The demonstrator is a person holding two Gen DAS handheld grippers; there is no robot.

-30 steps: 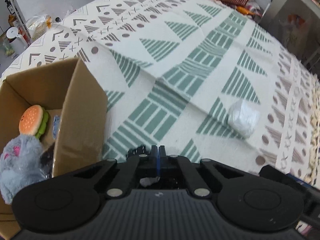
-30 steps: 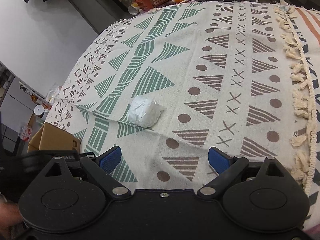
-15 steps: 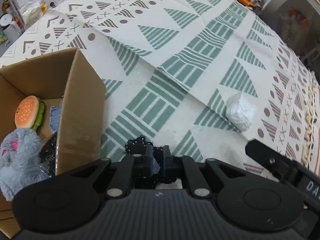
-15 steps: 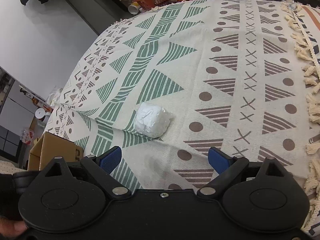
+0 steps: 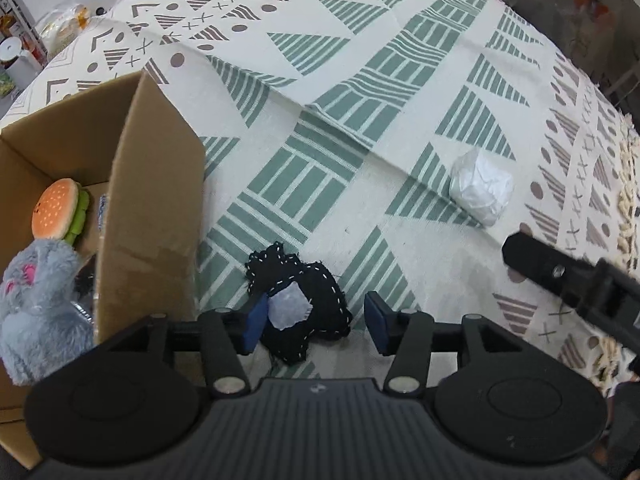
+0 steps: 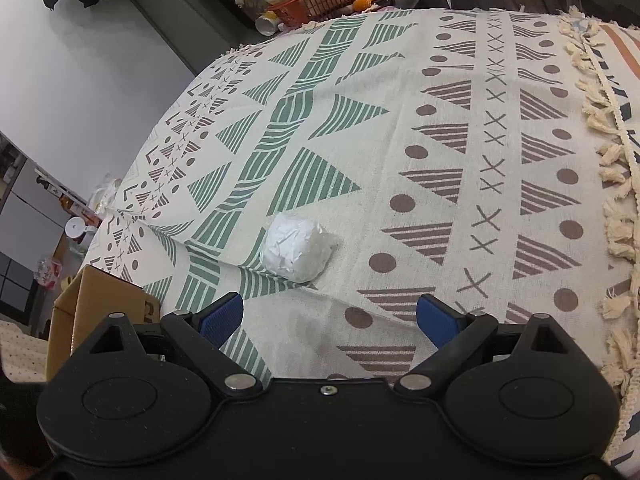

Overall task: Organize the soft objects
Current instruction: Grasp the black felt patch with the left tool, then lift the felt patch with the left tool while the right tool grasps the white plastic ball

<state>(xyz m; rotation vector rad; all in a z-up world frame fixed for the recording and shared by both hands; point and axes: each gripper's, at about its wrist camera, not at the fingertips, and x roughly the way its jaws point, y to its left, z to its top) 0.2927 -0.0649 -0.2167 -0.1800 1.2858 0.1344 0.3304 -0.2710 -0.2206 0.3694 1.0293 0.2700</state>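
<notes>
- the left gripper is spread wide and holds nothing; a black stitched fabric piece lies on the patterned cloth between its pads, its near edge touching the left pad.
- the cardboard box is the landmark: the black piece sits just beside its near outer wall, on the cloth, not inside.
- inside the box lie a burger plush and a grey fluffy toy, so part of the sorting looks done.
- the white crumpled bundle rests on the cloth well apart from the box, beside a raised fold in the cloth.
- the right gripper is spread wide, empty, and aimed at that bundle, which lies just ahead of its pads.
- handling, as a judgement: the black piece looks flat, limp and light; a pinch across its thicker middle should lift it, though it will droop.
- the bundle looks light and squashy, possibly plastic wrap or tissue (hard to tell); grip across its widest part, gently, as a slick surface could slip.
</notes>
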